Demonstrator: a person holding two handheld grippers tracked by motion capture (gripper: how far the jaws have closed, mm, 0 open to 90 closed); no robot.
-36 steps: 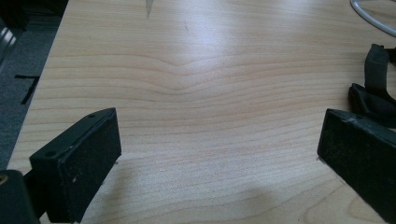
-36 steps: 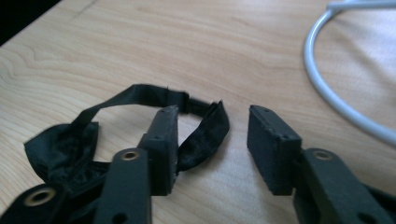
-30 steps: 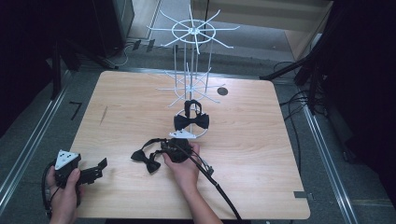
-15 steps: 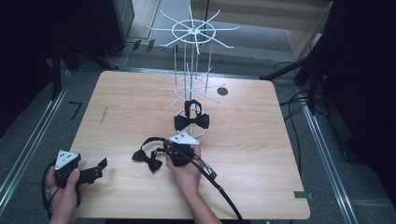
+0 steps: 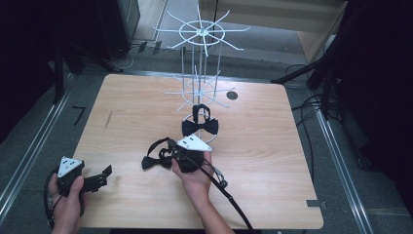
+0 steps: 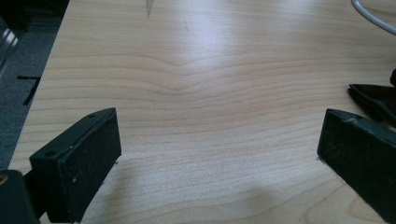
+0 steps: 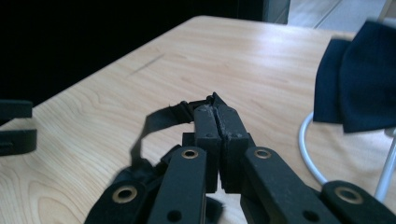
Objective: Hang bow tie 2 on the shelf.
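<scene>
Our right hand-held gripper [image 7: 217, 122], jaws pressed together, seems to pinch the bow tie [image 5: 155, 158] strap mid-counter [image 5: 272, 146]; we should lift gently toward the rack [image 5: 200, 63]. The left hand-held gripper [image 6: 219, 154] gapes, empty.

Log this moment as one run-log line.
right gripper: shut on bow tie strap | left gripper: open, idle above table | second bow tie: hangs on rack

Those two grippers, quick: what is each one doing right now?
Left gripper: open, holding nothing, above the table.
Right gripper: shut on the strap of a black bow tie.
</scene>
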